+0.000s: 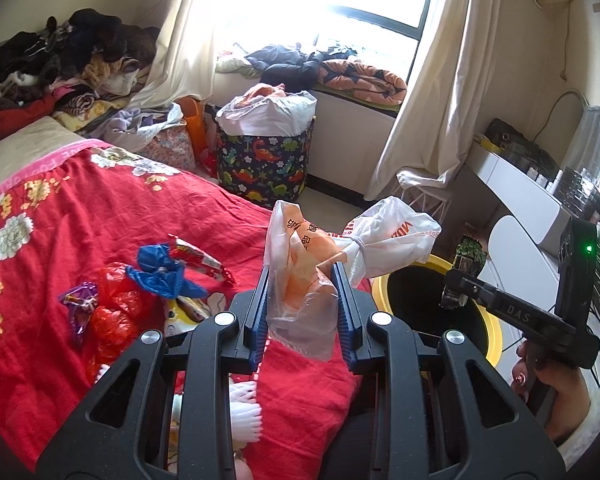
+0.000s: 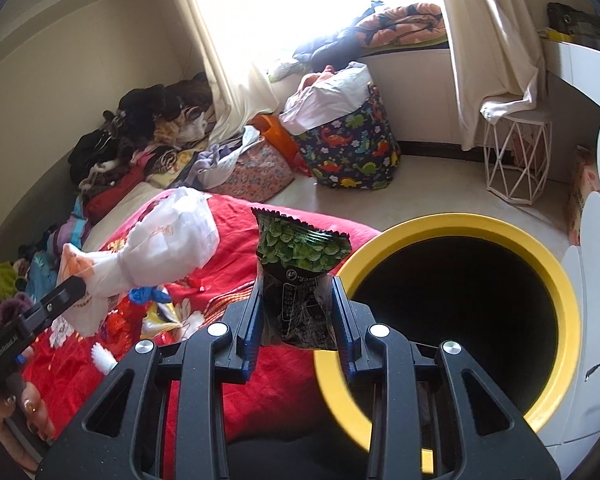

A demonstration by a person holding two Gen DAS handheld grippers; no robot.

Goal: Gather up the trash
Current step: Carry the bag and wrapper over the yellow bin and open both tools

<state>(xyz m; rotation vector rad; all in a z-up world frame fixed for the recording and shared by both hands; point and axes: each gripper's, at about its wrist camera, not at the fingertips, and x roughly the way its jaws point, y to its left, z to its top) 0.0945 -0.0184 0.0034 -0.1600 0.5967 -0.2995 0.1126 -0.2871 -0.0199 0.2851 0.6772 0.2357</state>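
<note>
The left gripper (image 1: pixel 302 280) is pinching a knotted plastic bag (image 1: pixel 312 252) above the red bed (image 1: pixel 80 216); the right gripper (image 2: pixel 296 292) is pinching a green snack packet (image 2: pixel 300 248) at the bin's (image 2: pixel 556 280) nine o'clock rim. Wrappers (image 1: pixel 160 268) are lying at ten o'clock of the bag. "DAS" is showing on the right gripper's body.

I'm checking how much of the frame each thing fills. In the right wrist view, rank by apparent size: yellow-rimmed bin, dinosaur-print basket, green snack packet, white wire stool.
1. Yellow-rimmed bin, largest by far, though nearest.
2. Dinosaur-print basket.
3. Green snack packet and white wire stool look alike; the packet is much nearer, so unranked.
</note>
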